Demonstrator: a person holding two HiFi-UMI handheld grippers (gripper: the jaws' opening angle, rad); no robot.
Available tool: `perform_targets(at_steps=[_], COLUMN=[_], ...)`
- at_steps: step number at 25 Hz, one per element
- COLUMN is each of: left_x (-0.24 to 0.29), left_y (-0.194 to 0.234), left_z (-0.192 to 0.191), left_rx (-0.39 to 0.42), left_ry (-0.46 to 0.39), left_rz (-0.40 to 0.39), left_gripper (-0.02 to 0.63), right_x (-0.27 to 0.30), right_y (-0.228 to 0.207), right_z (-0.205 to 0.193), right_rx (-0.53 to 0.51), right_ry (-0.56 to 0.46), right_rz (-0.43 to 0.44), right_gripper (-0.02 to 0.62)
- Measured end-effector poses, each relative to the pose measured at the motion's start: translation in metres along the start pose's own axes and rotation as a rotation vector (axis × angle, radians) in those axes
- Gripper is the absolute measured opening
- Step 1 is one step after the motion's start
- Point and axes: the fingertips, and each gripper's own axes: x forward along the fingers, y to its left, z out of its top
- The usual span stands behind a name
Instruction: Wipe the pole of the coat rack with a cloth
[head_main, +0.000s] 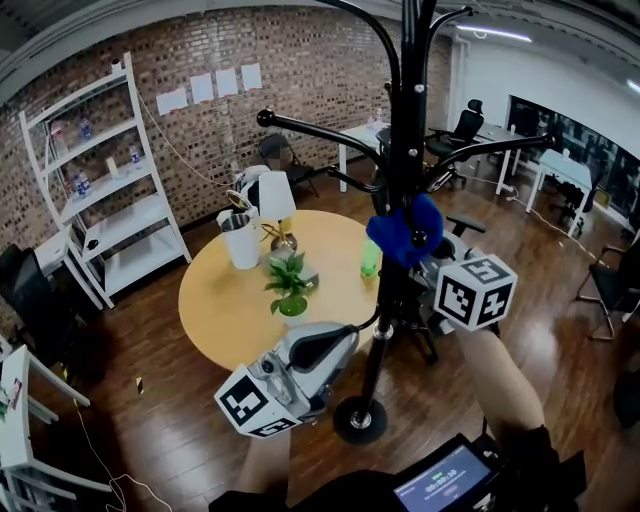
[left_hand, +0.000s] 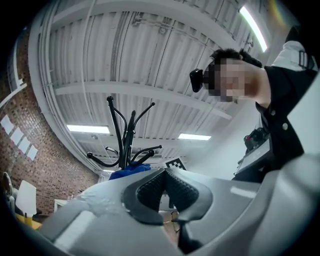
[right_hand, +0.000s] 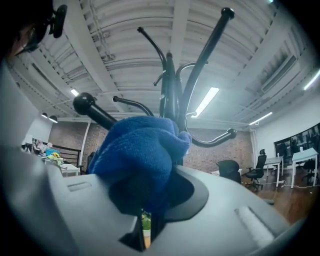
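Blue and bunched into a soft wad, the cloth (head_main: 404, 230) is clamped in the jaws of my right gripper (head_main: 420, 250). It rests against the black pole (head_main: 407, 130) of the coat rack, just under where the curved hook arms (head_main: 320, 130) branch off. In the right gripper view the cloth (right_hand: 142, 150) fills the space between the jaws and hides the pole's lower part, while the knob-tipped arms fan out above it.

My left gripper (head_main: 345, 338) hangs lower and to the left, just beside the pole's lower stretch. Its jaws are pressed together with nothing between them. The rack's round base (head_main: 360, 420) stands on the wood floor near me.

Beyond the rack to the left is a round wooden surface (head_main: 215, 310). It carries a potted plant (head_main: 289, 285), a white pitcher (head_main: 241, 242), a lamp (head_main: 275, 198) and a green bottle (head_main: 370, 258). A white shelf unit (head_main: 105, 190) stands by the brick wall at far left, and office chairs (head_main: 462, 128) sit far right.
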Motion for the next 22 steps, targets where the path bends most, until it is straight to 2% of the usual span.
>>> perform_targets(at_steps=[3, 7, 11, 14, 17, 20, 22], left_x=[-0.003, -0.001, 0.010, 0.020, 0.030, 0.039, 0.043], left_y=[0.003, 0.016, 0.030, 0.035, 0.044, 0.049, 0.055], left_z=[-0.002, -0.012, -0.017, -0.023, -0.022, -0.025, -0.027], left_rx=[0.001, -0.009, -0.030, -0.006, 0.016, 0.038, 0.040], left_ry=[0.011, 0.024, -0.005, 0.021, 0.008, 0.019, 0.029], left_rz=[-0.021, -0.013, 0.018, 0.032, 0.059, 0.056, 0.042], left_gripper=[0.005, 0.005, 0.005, 0.005, 0.005, 0.005, 0.005], right_x=[-0.001, -0.005, -0.010, -0.016, -0.019, -0.018, -0.014], right_y=[-0.001, 0.001, 0.005, 0.008, 0.008, 0.004, 0.005], right_z=[-0.017, -0.077, -0.136, -0.168, -0.177, -0.168, -0.148], right_rx=[-0.011, 0.036, 0.069, 0.092, 0.191, 0.174, 0.191], right_ry=[0.000, 0.095, 0.186, 0.230, 0.233, 0.224, 0.178], right_rz=[-0.023, -0.020, -0.007, 0.008, 0.030, 0.015, 0.010], right_gripper=[0.054, 0.054, 0.054, 0.054, 0.054, 0.054, 0.054])
